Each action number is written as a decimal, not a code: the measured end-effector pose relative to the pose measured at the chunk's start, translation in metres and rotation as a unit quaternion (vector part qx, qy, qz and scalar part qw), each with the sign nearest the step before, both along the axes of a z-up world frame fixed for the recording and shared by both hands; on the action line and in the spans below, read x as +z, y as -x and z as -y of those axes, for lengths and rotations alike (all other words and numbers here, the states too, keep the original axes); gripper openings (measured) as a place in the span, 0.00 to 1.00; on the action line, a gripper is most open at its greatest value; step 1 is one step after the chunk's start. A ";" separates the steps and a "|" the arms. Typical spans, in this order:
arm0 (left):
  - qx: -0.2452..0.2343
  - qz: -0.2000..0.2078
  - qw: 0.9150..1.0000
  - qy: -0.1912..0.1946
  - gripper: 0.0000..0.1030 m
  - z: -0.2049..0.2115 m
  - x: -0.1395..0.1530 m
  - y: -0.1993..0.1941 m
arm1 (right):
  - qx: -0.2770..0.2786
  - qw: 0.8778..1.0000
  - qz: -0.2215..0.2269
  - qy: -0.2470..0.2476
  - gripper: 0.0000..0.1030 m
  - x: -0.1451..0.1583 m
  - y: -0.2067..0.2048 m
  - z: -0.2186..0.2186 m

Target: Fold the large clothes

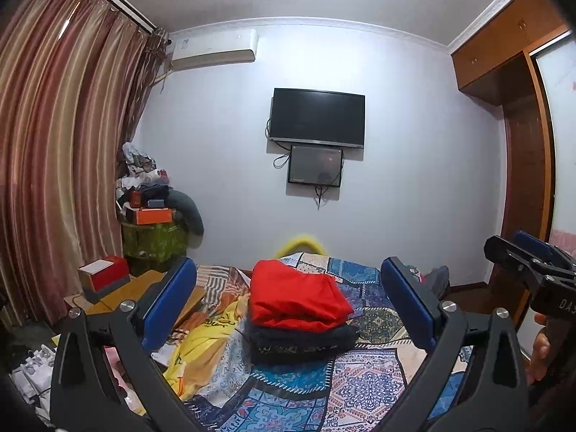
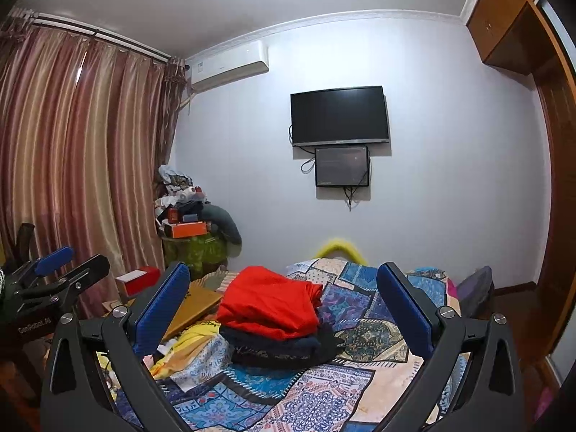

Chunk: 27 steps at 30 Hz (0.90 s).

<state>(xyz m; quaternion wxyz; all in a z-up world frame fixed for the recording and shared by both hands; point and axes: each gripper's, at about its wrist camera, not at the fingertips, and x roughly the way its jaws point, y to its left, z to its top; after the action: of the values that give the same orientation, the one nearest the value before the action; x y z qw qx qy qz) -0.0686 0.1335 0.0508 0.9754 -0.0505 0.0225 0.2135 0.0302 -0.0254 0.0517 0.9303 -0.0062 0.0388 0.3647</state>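
A folded red garment (image 1: pixel 297 297) lies on top of a folded dark garment (image 1: pixel 302 343) in a small stack on the bed's patchwork cover (image 1: pixel 363 385). The stack also shows in the right wrist view, red (image 2: pixel 270 304) over dark (image 2: pixel 280 347). A crumpled yellow garment (image 1: pixel 201 345) lies left of the stack, and shows in the right wrist view (image 2: pixel 190 342). My left gripper (image 1: pixel 288 295) is open and empty, held above the bed short of the stack. My right gripper (image 2: pixel 284 298) is open and empty too, beside it. Each gripper shows at the edge of the other's view.
A wooden board (image 1: pixel 140 288) and a red-and-white box (image 1: pixel 104 277) sit left of the bed. Cluttered boxes and clothes (image 1: pixel 154 201) pile in the corner by the curtains (image 1: pixel 54 144). A TV (image 1: pixel 316 117) hangs on the far wall. A wardrobe (image 1: pixel 525 108) stands right.
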 end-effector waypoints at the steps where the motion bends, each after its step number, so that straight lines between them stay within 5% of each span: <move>1: 0.001 -0.001 1.000 0.000 1.00 0.000 -0.001 0.000 | -0.001 1.000 -0.002 0.001 1.00 -0.003 0.000 0.000; 27: -0.015 -0.020 1.000 0.006 1.00 -0.002 -0.008 -0.018 | -0.006 1.000 -0.027 0.011 1.00 0.000 -0.002 0.011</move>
<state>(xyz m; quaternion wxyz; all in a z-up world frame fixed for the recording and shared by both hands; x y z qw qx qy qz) -0.0506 0.1360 0.0430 0.9775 -0.0517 0.0445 0.1996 0.0323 -0.0366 0.0517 0.9309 -0.0063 0.0678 0.3589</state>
